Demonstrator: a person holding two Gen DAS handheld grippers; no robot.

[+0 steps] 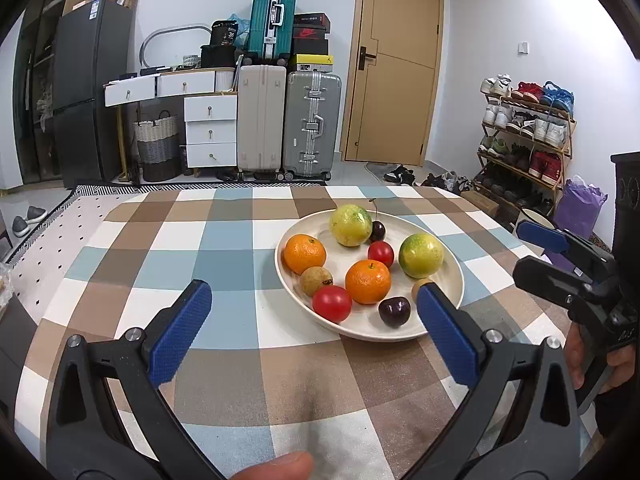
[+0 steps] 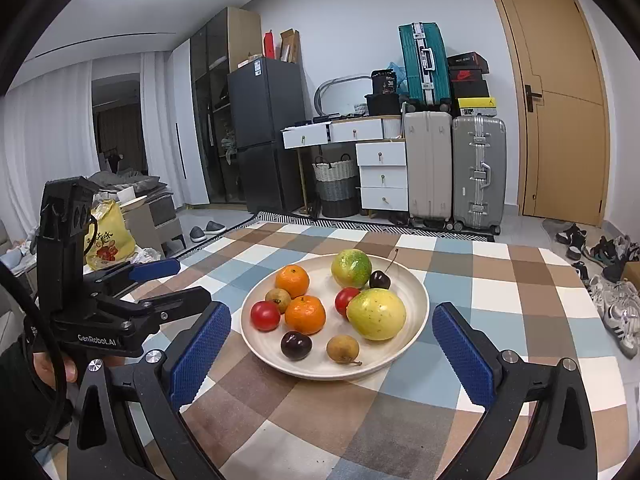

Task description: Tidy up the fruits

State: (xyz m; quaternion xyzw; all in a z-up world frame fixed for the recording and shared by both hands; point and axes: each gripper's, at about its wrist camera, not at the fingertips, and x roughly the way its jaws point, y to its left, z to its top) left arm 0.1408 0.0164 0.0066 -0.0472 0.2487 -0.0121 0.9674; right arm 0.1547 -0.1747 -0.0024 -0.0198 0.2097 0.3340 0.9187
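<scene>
Both tools spread, empty: left tool, right tool. Fruit sits mixed on the plate, mid-table. I'd pinch the near cherry softly, top-down; round, it'll roll.

The left wrist camera is looking forward between its own spread blue fingers, low and close over the checked tablecloth, facing the door. The right wrist camera is sitting similarly low, angling leftward toward the fridge. Both are sharing the fruit plate, the suitcases and each other's gripper.
</scene>
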